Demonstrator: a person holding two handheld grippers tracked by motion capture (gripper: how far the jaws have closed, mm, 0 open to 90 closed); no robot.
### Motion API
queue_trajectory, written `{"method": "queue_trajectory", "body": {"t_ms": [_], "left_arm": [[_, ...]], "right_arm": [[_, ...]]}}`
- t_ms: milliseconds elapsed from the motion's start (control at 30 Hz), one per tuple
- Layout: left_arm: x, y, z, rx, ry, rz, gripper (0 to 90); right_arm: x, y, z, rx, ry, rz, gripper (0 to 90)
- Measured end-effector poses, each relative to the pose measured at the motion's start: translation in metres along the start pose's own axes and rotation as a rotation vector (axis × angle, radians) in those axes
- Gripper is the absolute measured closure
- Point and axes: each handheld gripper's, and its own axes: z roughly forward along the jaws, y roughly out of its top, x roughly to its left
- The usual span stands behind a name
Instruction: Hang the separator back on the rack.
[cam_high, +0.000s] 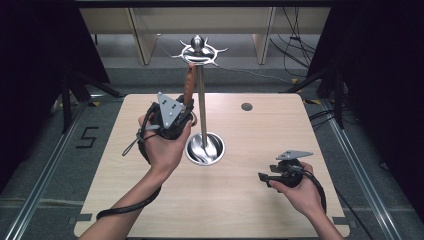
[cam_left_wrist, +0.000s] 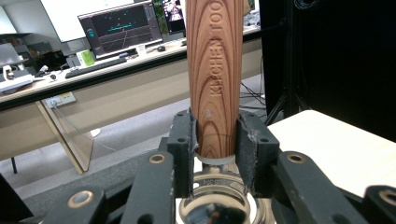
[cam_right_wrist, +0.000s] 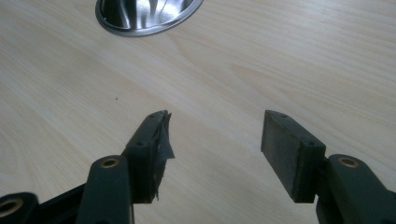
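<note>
left gripper (cam_high: 176, 116) is raised beside the rack pole (cam_high: 202, 102), jaws clamped on the lower end of a wooden handle (cam_left_wrist: 215, 79) stamped "kitchen too…". the handle stands upright, its top reaching toward the hooked crown (cam_high: 198, 51) of the utensil rack; likely gripped low so the upper end is free to meet a hook. whether it is already hung cannot be told. a metal part of the utensil (cam_left_wrist: 215, 205) sits just below the jaws.

centre: the rack's round steel base (cam_high: 205, 149) rests on the wooden table (cam_high: 240, 200), pole vertical.

right gripper (cam_high: 270, 177) is low over bare table, well apart from the rack, jaws spread with nothing between them; appears parked, out of the way.
</note>
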Motion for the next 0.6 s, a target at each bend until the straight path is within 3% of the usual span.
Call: {"method": "queue_trajectory", "body": {"t_ms": [33,133,200,233,300,400,467,500,600], "left_arm": [[0.000,0.000,0.000,0.000,0.001,-0.001,68.3],[0.000,0.000,0.001,-0.005,0.003,0.006,68.2],[-0.001,-0.001,0.002,-0.006,-0.003,0.001,68.0],[-0.001,-0.002,0.002,-0.008,-0.005,0.003,67.7],[0.000,-0.003,0.001,-0.015,-0.019,0.007,66.3],[0.004,-0.005,-0.004,-0.021,-0.059,-0.006,58.0],[0.008,-0.010,-0.008,-0.004,-0.095,-0.014,53.6],[0.012,-0.014,-0.010,0.001,-0.130,-0.029,51.5],[0.025,-0.028,-0.021,0.036,-0.161,-0.036,47.1]], "right_arm": [[-0.001,0.001,-0.003,0.038,0.003,-0.014,42.7],[0.000,0.000,0.000,0.002,0.003,0.002,42.7],[0.000,0.000,0.000,0.001,0.002,-0.001,42.7],[-0.001,0.001,-0.003,0.029,0.001,-0.012,42.7],[0.000,0.000,0.001,-0.012,0.001,0.001,42.7],[0.000,0.000,0.000,-0.004,-0.003,0.006,42.8],[0.000,0.000,-0.001,0.003,0.004,0.003,42.7],[-0.001,0.001,-0.004,0.035,0.001,-0.009,42.7],[-0.003,0.000,-0.001,0.025,0.008,-0.028,42.6]]}}
